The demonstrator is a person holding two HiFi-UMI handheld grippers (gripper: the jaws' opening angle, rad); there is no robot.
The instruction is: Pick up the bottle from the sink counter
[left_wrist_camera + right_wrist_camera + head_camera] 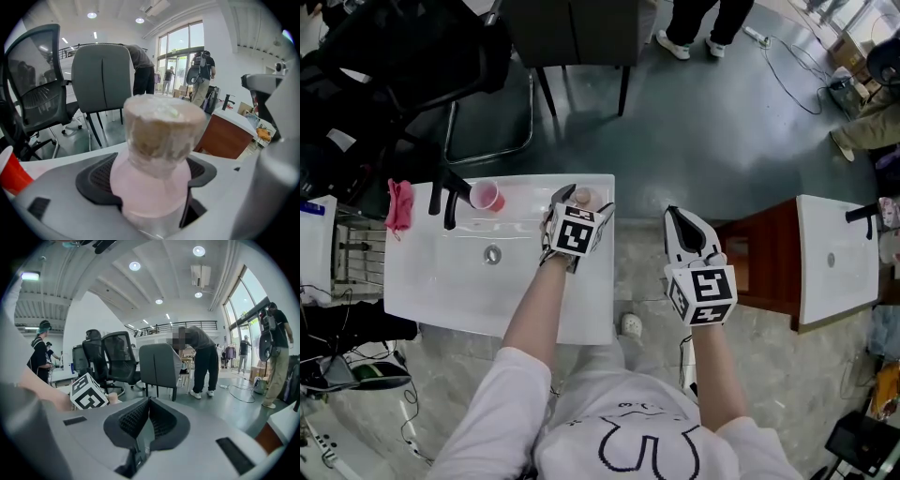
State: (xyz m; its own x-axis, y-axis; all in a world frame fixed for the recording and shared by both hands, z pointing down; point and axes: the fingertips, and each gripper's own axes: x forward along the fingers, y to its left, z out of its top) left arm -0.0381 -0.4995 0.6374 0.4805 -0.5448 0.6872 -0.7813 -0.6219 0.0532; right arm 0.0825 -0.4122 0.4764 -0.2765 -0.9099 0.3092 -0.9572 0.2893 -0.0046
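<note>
A small pale-pink bottle [582, 196] with a whitish cap stands at the back right corner of the white sink counter [581, 309]. My left gripper [584, 202] has closed round it. In the left gripper view the bottle [157, 154] fills the gap, and both dark pads [96, 180] press on its rounded body. I cannot tell whether it still rests on the counter. My right gripper [675, 217] hangs shut to the right of the counter, over the floor. In the right gripper view its pads meet at the right gripper [149, 420] with nothing between them.
A black faucet [448, 199], a red cup [486, 196] and a pink cloth [398, 206] sit along the counter's back left, by the basin drain [492, 254]. A second sink [834, 258] on a wooden cabinet [764, 258] stands to the right. Chairs [572, 33] and people stand behind.
</note>
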